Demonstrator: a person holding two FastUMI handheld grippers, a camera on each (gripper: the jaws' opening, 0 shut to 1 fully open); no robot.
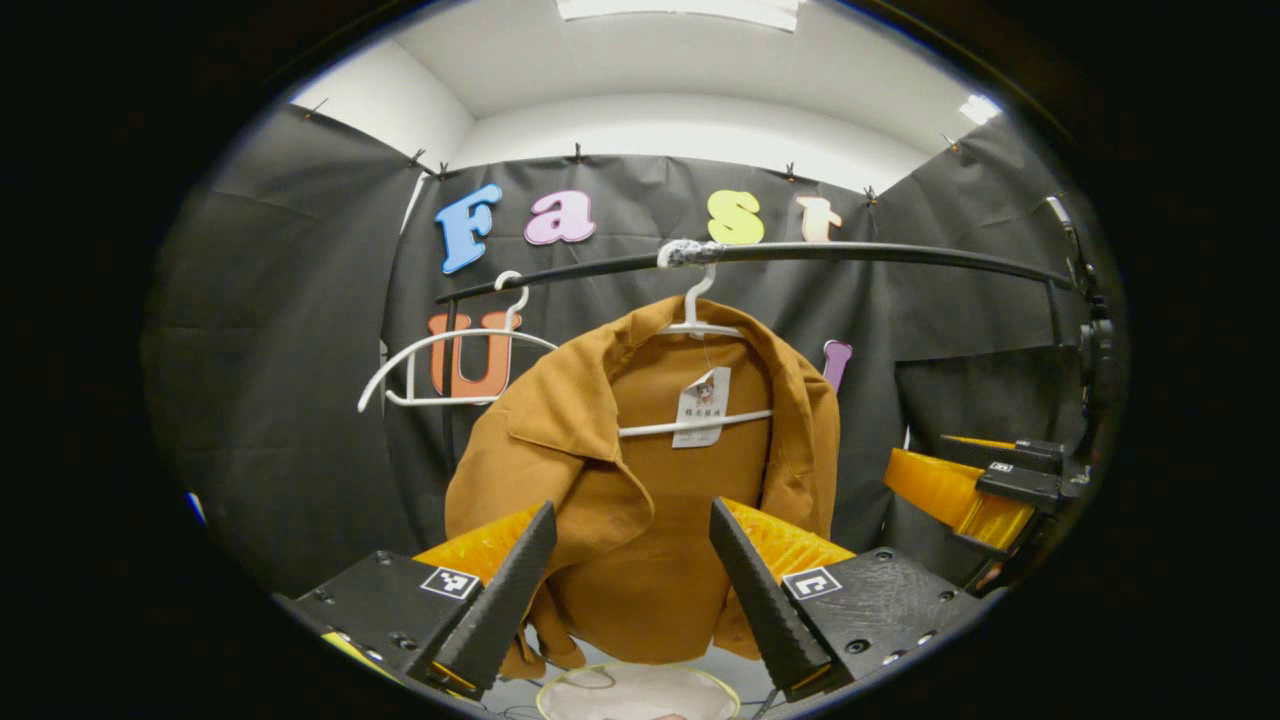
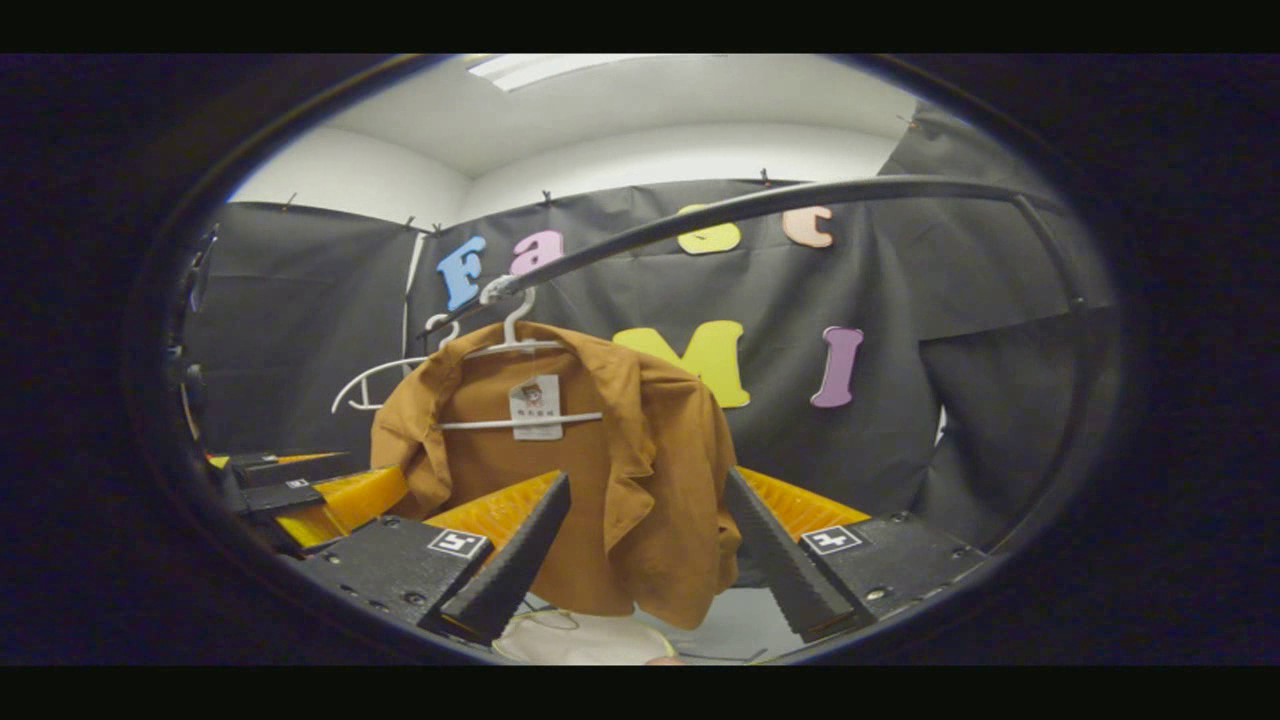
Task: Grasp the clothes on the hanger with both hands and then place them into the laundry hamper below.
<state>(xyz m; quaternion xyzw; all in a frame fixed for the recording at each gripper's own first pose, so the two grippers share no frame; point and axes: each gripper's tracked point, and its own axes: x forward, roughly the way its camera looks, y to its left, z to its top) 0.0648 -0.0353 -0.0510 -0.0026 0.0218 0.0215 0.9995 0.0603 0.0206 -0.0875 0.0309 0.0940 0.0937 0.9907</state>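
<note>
Hanging untouched on its hanger (image 1: 700, 325) from the rail (image 1: 860, 253), the jacket (image 1: 640, 480) awaits; my left claw (image 1: 632, 570) and right claw (image 2: 648, 555) gape empty before it, hamper (image 1: 640, 695) below.

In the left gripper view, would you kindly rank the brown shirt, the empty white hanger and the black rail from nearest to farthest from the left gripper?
1. Brown shirt: straight ahead of the left gripper, framed between its open fingers.
2. Empty white hanger: up and to the left, behind the shirt.
3. Black rail: overhead, highest.
</note>
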